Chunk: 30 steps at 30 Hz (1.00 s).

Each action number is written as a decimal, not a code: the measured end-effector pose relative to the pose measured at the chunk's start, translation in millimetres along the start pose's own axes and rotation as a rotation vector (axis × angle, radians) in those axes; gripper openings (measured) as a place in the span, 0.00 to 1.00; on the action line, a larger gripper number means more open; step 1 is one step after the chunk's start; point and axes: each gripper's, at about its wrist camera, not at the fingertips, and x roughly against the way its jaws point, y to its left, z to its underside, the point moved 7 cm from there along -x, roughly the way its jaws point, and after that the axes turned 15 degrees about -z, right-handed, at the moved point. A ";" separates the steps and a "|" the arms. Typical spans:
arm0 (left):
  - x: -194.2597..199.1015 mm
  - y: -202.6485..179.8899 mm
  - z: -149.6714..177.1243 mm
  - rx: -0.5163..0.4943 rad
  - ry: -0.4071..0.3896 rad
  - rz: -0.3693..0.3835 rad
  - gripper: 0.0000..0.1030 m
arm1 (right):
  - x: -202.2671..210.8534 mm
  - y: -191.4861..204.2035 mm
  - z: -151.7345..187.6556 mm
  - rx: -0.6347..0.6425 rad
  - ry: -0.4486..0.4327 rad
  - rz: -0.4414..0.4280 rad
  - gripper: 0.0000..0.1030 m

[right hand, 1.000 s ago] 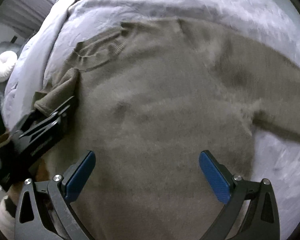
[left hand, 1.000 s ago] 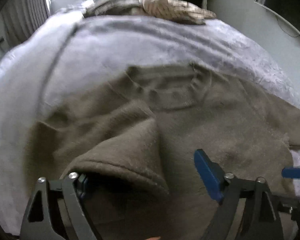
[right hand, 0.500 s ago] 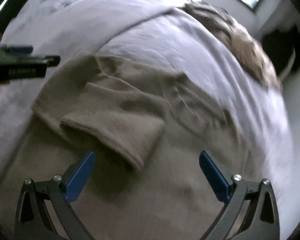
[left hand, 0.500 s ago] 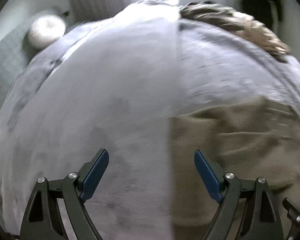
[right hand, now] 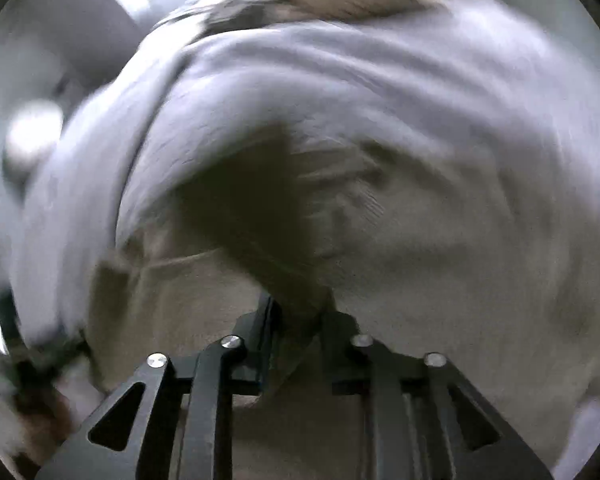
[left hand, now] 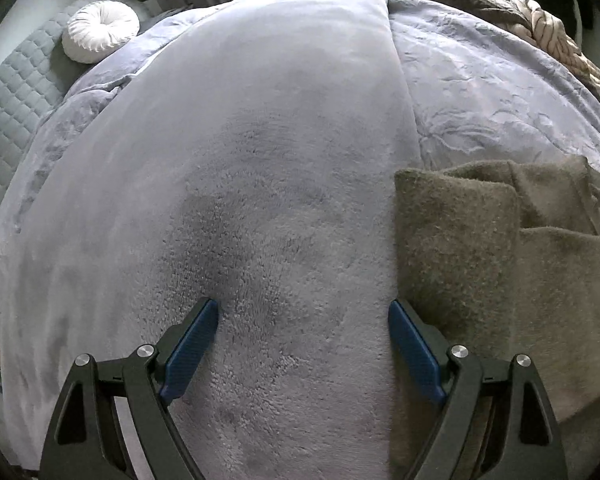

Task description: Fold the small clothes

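Left wrist view. The left gripper point(left hand: 303, 336) hovers low over the grey blanket point(left hand: 260, 168), pointing along the bed; its jaws stand wide apart with nothing between them, blue pads point(left hand: 190, 346) clear of any cloth. The olive sweater point(left hand: 500, 264) lies on the blanket at the right of the frame, partly folded: one flap is laid over the body with a straight edge toward the gripper. The right finger sits just beside that edge; contact cannot be judged. The sweater's right side runs out of frame. A round white cushion point(left hand: 100, 32) rests near a quilted headboard point(left hand: 8, 80) at upper left. A tan and brown throw point(left hand: 512, 8) is bunched at the far right of the bed.

Right wrist view. Heavily motion-blurred. The right gripper point(right hand: 300, 312) has its jaws drawn narrow and pinches a dark raised fold of the olive sweater point(right hand: 440, 240), which peaks up from the fingers. The rest of the garment spreads across the blanket point(right hand: 300, 80) below. The pads are mostly covered by cloth. A bright smear at left may be the cushion; not certain. Shapes at the lower left edge are too blurred to identify.
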 end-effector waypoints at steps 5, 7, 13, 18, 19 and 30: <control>9.1 -5.9 -19.2 0.020 -0.017 0.046 0.86 | 14.2 -50.2 8.7 -0.265 -0.036 -0.156 0.52; 8.7 -12.7 -26.1 0.009 -0.020 0.044 0.86 | 19.6 -55.0 7.4 -0.320 -0.066 -0.195 0.52; 3.7 -26.9 -32.6 -0.022 -0.030 -0.007 0.86 | 31.0 -57.2 -11.5 -0.319 -0.108 -0.190 0.08; 0.7 -31.3 -30.2 -0.031 -0.038 -0.017 0.86 | 50.8 -65.9 -11.6 -0.177 -0.125 -0.028 0.07; -1.9 -31.6 -29.9 -0.032 -0.037 -0.020 0.86 | 50.9 -74.9 -6.8 -0.193 -0.114 -0.008 0.07; 17.7 -28.8 -25.6 -0.062 -0.030 0.040 0.86 | 62.2 -110.0 16.6 -0.345 -0.091 -0.045 0.27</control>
